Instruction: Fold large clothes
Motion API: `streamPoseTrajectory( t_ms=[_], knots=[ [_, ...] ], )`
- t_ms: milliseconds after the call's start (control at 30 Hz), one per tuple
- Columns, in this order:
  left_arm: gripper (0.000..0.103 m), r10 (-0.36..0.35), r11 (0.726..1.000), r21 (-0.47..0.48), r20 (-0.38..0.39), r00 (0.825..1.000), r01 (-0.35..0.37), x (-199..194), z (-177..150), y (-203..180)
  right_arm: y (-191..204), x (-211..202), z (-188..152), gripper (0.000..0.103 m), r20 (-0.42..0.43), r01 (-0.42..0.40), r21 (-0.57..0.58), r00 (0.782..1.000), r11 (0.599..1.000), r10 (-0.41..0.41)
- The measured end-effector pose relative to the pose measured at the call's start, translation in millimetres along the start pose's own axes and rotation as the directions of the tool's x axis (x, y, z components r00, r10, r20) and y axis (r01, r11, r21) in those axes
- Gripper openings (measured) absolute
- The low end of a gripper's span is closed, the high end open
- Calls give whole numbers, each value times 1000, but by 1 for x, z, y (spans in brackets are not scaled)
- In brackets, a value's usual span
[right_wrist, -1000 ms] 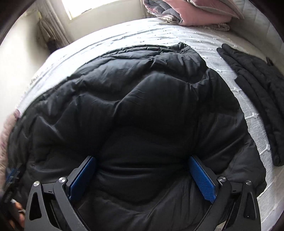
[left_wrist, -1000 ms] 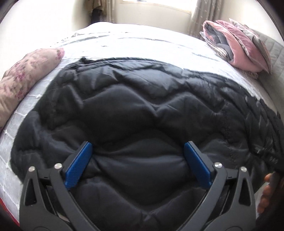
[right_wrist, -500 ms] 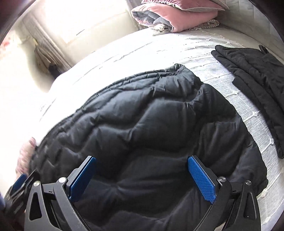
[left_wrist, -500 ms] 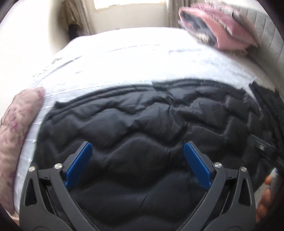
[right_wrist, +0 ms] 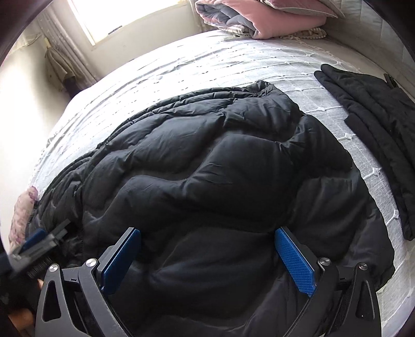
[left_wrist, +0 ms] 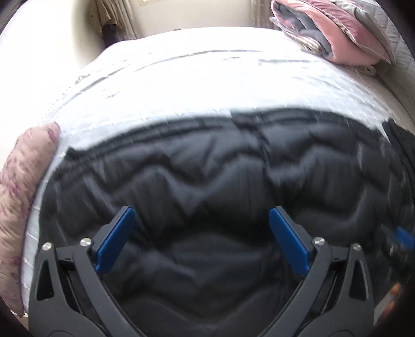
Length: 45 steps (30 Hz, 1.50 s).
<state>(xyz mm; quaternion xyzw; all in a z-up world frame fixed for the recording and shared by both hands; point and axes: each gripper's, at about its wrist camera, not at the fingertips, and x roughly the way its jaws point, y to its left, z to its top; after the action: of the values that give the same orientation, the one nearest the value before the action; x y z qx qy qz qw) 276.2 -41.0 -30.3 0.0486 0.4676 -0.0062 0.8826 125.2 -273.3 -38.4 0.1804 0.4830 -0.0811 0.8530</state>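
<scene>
A large black quilted down jacket lies spread across the white bed; it also fills the middle of the right wrist view. My left gripper is open and empty, held just above the jacket's near part. My right gripper is open and empty above the jacket's near edge. The left gripper shows at the lower left of the right wrist view. The right gripper shows blurred at the right edge of the left wrist view.
The white bedspread stretches beyond the jacket. A second black garment lies folded at the right. A floral pillow lies at the left edge. A pink and grey folded duvet sits at the far end.
Both grippers have pulled up and back from the jacket, so more of it and the bed shows. Both stay open and empty.
</scene>
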Motion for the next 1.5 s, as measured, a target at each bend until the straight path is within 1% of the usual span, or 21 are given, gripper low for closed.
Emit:
streamPoseTrajectory(
  t_ms=[67,100,167,200,233,300,433,567,667,733,767,833,967,1067,1200,1267,1333,1367,1433,1467,1500],
  knots=[
    [103,6,1000,-2,-9,1000,-6,8,12,-2,0,-2,1,103,2,-5,-1,1000,1000,5],
    [103,9,1000,8,-27,1000,-9,17,17,-6,-1,-3,1,103,4,-8,0,1000,1000,8],
    [103,9,1000,25,-92,996,-7,41,21,-11,-1,-2,1,103,2,-9,-2,1000,1000,9],
    [103,3,1000,9,-123,992,-2,53,20,-10,-1,-2,0,103,0,-8,-5,1000,1000,8],
    [103,-1,1000,-21,-134,991,-1,59,18,-5,0,-2,0,103,-1,-7,-9,1000,1000,7],
    [103,-6,999,-49,-135,991,-1,64,16,0,0,-1,-1,103,-3,-10,-20,1000,1000,9],
    [103,17,999,-36,-146,989,-22,62,21,-4,4,0,-2,103,-11,0,-54,1000,999,-1],
    [103,12,999,-47,-141,990,-19,60,40,-4,2,1,-1,103,-15,2,-47,1000,999,-3],
    [103,20,998,-60,-145,989,-29,66,53,-4,1,0,-1,103,-15,-3,-44,1000,999,2],
    [103,72,996,-42,-157,985,-80,79,54,-7,0,1,-1,103,-16,-6,-41,1000,999,6],
    [103,85,995,-30,-166,983,-91,86,52,-7,-1,1,-1,103,-16,-8,-37,1000,999,7],
    [103,72,996,-33,-168,983,-79,95,48,-7,2,1,-1,103,-15,-6,-40,1000,999,5],
    [103,47,996,-62,-172,984,-58,98,48,-1,4,3,-2,103,-15,4,-54,1000,999,-5],
    [102,34,996,-72,-186,982,-48,89,50,3,6,4,-3,103,-15,15,-64,1000,998,-16],
    [101,-23,996,-91,-109,994,13,46,43,9,5,5,-2,103,-19,14,-57,1000,998,-15],
    [101,-66,994,-90,-65,996,60,18,31,11,5,5,-2,103,-19,16,-59,1000,998,-17],
    [101,-101,993,-63,-39,994,99,-6,13,8,7,6,-3,103,-19,18,-61,1000,998,-19],
    [101,-102,994,-44,-25,994,101,-15,1,5,7,6,-3,103,-20,18,-61,1000,998,-19],
    [101,-74,997,17,-17,997,74,-21,-17,-2,7,6,-3,103,-21,16,-60,1000,998,-17],
    [101,-54,998,43,-25,998,55,-18,-27,-6,6,6,-3,103,-22,12,-59,1000,998,-14],
    [101,-31,997,65,-52,998,34,-8,-37,-10,6,6,-3,103,-22,10,-58,1000,998,-11]
  ],
)
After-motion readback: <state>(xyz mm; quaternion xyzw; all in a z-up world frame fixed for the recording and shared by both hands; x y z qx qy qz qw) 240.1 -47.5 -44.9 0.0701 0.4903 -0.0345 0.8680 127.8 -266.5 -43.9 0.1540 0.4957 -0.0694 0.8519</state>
